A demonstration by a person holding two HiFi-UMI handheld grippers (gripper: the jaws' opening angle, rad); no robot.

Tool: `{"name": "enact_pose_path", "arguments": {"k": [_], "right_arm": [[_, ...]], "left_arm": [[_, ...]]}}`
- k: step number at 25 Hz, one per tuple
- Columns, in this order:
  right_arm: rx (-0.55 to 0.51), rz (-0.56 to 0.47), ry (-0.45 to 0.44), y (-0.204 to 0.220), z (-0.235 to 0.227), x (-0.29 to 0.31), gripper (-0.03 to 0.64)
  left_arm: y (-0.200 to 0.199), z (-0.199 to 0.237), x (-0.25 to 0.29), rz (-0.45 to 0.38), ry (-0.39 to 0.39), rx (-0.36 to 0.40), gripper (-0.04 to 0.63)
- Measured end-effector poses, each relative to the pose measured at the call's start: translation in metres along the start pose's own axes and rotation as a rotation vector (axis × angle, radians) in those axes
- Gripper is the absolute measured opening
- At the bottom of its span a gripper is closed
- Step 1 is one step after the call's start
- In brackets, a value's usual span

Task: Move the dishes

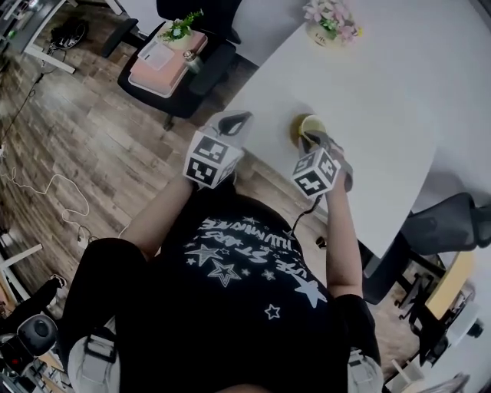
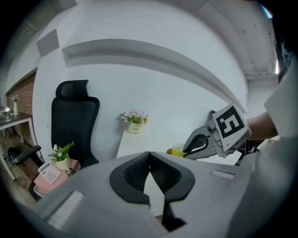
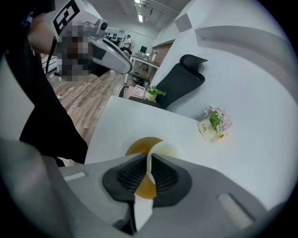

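Note:
A yellow saucer (image 3: pixel 138 147) lies near the white table's (image 1: pixel 383 115) near edge, and a pale cup (image 3: pixel 170 151) stands on it. My right gripper (image 3: pixel 150 158) is shut on the cup's near rim, a thin wall of it pinched between the pads. In the head view the cup and saucer (image 1: pixel 310 125) show just past the right gripper (image 1: pixel 309 139). The left gripper (image 1: pixel 234 121) hovers over the table's corner, to the left of the dishes, shut with nothing in it. From the left gripper view its jaws (image 2: pixel 149 155) meet, and the cup (image 2: pixel 178 149) sits to the right.
A small flower pot (image 1: pixel 330 23) stands at the table's far side. A black office chair (image 1: pixel 201 67) left of the table carries a pink box (image 1: pixel 163 63) and a little potted plant (image 1: pixel 181 29). Another dark chair (image 1: pixel 453 222) sits at the right.

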State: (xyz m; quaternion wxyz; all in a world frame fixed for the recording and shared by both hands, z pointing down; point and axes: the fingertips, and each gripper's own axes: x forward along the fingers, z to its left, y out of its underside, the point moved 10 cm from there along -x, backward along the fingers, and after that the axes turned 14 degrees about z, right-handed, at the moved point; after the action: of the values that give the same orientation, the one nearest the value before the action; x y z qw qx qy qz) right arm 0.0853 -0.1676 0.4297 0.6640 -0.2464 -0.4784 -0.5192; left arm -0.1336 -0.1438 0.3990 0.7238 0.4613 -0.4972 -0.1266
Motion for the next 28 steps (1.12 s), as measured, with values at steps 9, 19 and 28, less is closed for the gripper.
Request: {"name": "enact_pose_path", "arguments": {"k": [9, 19, 28], "right_arm": [[0.132, -0.050, -0.047, -0.014, -0.025, -0.036, 0.032], [0.184, -0.047, -0.034, -0.064, -0.078, -0.007, 0.032], [0.148, 0.065, -0.136, -0.081, -0.083, 0.043, 0.032]], "left_arm": [[-0.018, 0.026, 0.028, 0.000, 0.097, 0.025, 0.011], [-0.031, 0.068, 0.049, -0.007, 0.137, 0.019, 0.011], [-0.025, 0.096, 0.056, 0.018, 0.127, -0.019, 0.011]]}}
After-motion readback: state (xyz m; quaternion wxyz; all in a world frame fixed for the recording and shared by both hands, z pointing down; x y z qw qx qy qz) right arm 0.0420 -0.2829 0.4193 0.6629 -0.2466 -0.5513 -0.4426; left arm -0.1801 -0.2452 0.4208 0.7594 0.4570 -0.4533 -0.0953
